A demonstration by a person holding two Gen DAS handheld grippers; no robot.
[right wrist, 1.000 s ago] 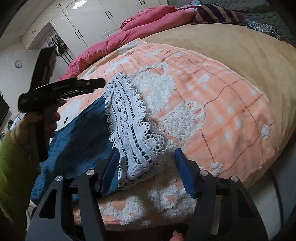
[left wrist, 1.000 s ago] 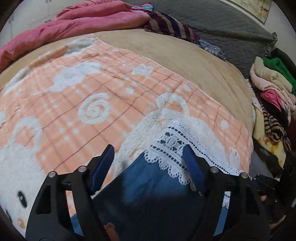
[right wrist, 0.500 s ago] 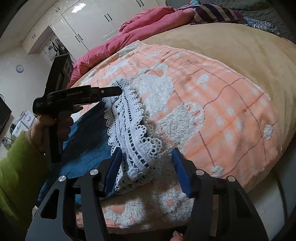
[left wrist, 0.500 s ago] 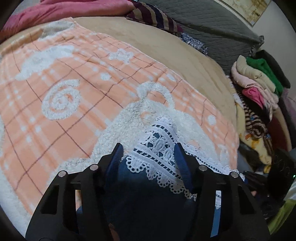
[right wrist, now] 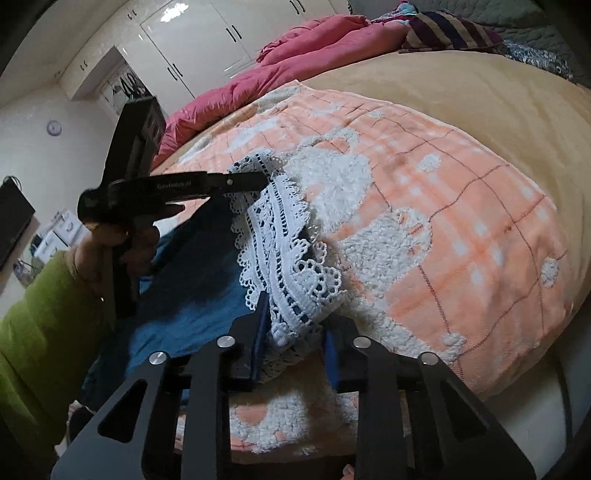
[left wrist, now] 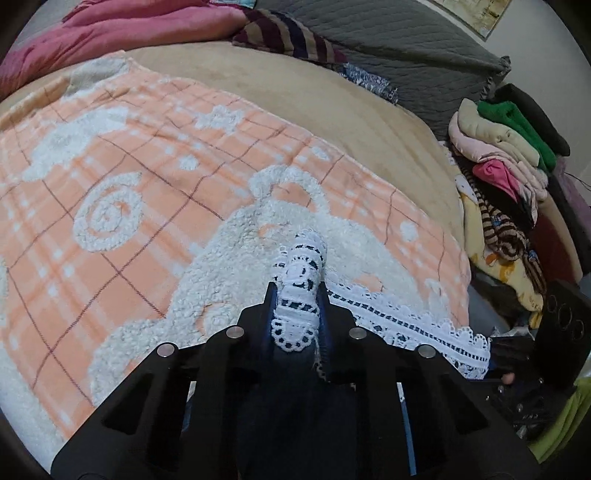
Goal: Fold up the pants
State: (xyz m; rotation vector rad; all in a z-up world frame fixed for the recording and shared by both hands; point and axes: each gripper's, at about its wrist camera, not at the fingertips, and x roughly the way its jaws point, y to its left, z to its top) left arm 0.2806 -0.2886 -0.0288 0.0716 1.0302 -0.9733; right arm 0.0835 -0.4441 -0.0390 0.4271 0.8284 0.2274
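Note:
Blue pants [right wrist: 192,295] with a white lace hem [right wrist: 280,236] lie on an orange and white blanket [right wrist: 461,221]. In the left wrist view my left gripper [left wrist: 297,299] is shut on one end of the lace hem [left wrist: 301,273], the lace bunched between its blue pads. In the right wrist view my right gripper [right wrist: 295,332] is closed on the other end of the hem, the lace pinched between its pads. The left gripper [right wrist: 255,181] also shows there, held in a hand with a green sleeve, at the far end of the hem.
The blanket lies on a beige bedspread [left wrist: 332,92]. A pink duvet [left wrist: 110,33], a striped cloth [left wrist: 291,40] and a grey quilt [left wrist: 388,44] lie at the back. A pile of folded clothes [left wrist: 506,162] stands right of the bed. White wardrobes [right wrist: 207,44] stand behind.
Both grippers have closed from open onto the lace hem. The left gripper has moved forward along the pants to the hem's end; the lace has bunched up.

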